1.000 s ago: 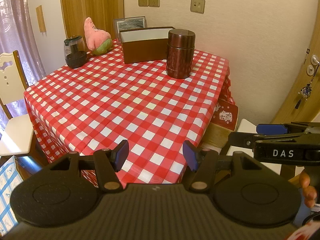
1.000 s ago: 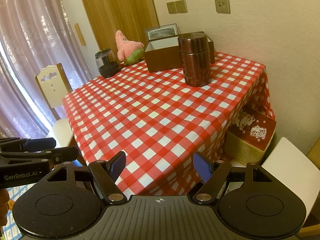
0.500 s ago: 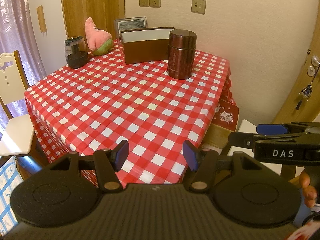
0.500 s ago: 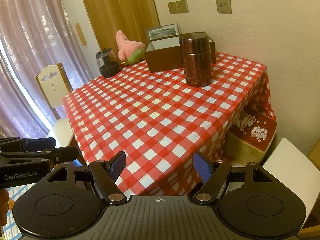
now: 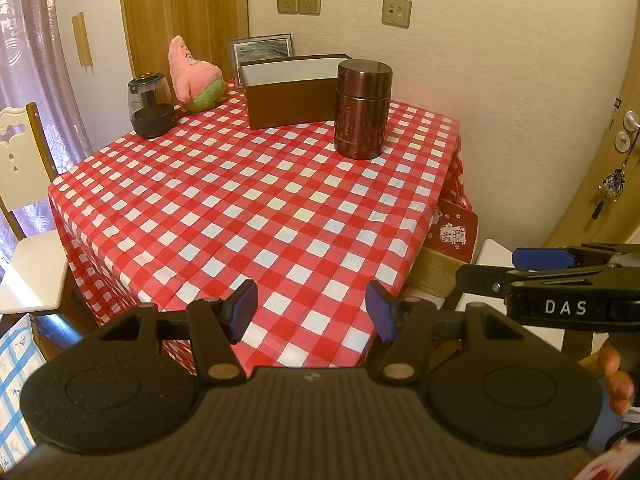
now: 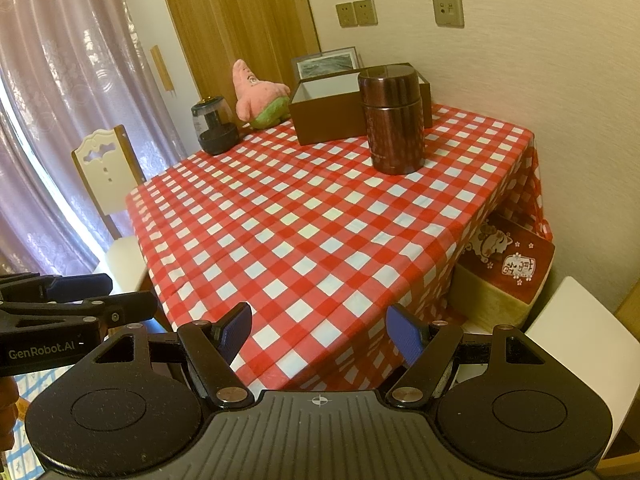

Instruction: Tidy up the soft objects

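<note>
Nothing moved; both jaws gape empty, pink plush (image 5: 195, 76) far across table (image 5: 256, 208), beside box (image 5: 296, 92).

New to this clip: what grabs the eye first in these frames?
The red-and-white checked tablecloth fills the view, mostly bare. At its far edge stand a pink plush by the wooden panel, an open brown box beside it, and a tall brown canister in front of the box's right end. Near the camera, the left hand-held gripper and the right hand-held gripper are both open and empty, short of the table.
</note>
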{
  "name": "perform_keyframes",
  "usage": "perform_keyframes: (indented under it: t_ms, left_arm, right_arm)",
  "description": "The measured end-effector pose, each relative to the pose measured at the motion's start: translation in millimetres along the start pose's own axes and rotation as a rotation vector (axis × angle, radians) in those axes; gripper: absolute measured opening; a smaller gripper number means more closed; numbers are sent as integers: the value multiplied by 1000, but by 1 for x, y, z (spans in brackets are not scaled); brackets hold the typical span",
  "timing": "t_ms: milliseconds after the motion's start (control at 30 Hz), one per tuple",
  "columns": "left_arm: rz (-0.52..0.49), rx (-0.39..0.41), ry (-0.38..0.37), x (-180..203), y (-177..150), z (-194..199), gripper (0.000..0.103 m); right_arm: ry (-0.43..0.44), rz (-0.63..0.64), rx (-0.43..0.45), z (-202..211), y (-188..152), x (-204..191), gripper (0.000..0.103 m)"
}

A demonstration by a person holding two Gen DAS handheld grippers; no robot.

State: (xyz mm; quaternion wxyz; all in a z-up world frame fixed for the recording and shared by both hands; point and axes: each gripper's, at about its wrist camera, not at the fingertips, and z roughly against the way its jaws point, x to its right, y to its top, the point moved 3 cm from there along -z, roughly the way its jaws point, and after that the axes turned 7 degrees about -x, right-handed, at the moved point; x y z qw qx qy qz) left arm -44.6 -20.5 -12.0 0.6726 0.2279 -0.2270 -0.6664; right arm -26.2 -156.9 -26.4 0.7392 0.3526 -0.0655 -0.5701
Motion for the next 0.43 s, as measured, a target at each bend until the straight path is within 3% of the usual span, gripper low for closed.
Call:
perform_keyframes:
  t_ms: [433]
  left_arm:
    - [3,2,4,-2,5,-2,57]
  right_arm:
    - [0,0,-1,-1,0,-1,74]
